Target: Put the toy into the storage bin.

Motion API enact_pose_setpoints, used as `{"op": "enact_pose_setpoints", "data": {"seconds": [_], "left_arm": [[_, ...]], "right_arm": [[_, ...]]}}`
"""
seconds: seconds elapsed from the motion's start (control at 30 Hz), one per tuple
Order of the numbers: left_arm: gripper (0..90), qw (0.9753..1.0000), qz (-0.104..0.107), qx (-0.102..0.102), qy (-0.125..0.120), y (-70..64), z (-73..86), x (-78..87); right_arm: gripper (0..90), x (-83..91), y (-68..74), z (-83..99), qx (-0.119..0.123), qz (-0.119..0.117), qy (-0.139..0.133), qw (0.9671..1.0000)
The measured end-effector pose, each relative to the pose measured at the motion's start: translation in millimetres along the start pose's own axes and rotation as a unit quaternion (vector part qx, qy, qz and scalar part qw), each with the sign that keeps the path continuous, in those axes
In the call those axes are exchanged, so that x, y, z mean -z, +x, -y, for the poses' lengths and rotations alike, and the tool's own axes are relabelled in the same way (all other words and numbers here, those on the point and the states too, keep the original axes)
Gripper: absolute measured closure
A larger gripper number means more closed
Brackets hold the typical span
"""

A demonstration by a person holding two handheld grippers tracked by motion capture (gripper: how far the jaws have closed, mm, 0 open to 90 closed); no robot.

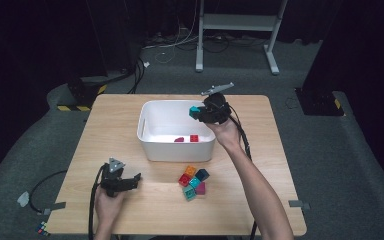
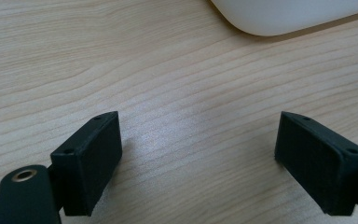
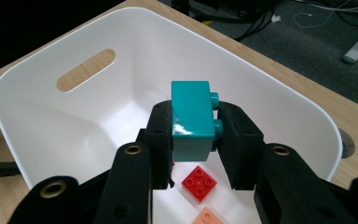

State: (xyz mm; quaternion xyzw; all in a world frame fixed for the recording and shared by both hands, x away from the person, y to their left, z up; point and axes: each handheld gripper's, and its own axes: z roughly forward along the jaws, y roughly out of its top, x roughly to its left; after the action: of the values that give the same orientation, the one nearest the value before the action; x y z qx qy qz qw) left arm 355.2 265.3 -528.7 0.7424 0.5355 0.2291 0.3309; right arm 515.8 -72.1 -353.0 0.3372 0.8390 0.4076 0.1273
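- A teal block (image 3: 192,119) was clamped in the right gripper (image 3: 193,140), above the white bin (image 3: 279,93).
- The left gripper (image 2: 198,154) was held wide and empty over the table (image 2: 168,84), at the bin's 7 o'clock.

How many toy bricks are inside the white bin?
3 visible: a red brick, a salmon brick and a magenta piece on the bin floor; others may be hidden.

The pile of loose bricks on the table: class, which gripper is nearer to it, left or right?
Left. The left gripper rests on the table beside the pile of bricks; the right gripper is farther, holding a teal brick over the white bin.
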Motion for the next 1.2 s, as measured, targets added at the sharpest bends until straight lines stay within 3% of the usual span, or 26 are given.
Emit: {"op": "enact_pose_setpoints", "data": {"seconds": [0.1,0.43,1.2], "left_arm": [[14.8,1.0000,0.000,-0.001,0.000,0.1,0.0,0.0],[14.8,1.0000,0.000,0.000,0.001,-0.1,-0.1,0.1],[14.8,1.0000,0.000,-0.002,0.001,0.1,-0.1,0.1]], "right_arm": [[57.5,-0.2,0.1,0.5,0.000,0.006,-0.004,1.0000],[54.1,8.7,0.1,6.2,-0.005,0.010,-0.016,0.9998],[48.4,53.0,4.5,32.4,-0.008,-0.003,-0.063,0.9980]]}}
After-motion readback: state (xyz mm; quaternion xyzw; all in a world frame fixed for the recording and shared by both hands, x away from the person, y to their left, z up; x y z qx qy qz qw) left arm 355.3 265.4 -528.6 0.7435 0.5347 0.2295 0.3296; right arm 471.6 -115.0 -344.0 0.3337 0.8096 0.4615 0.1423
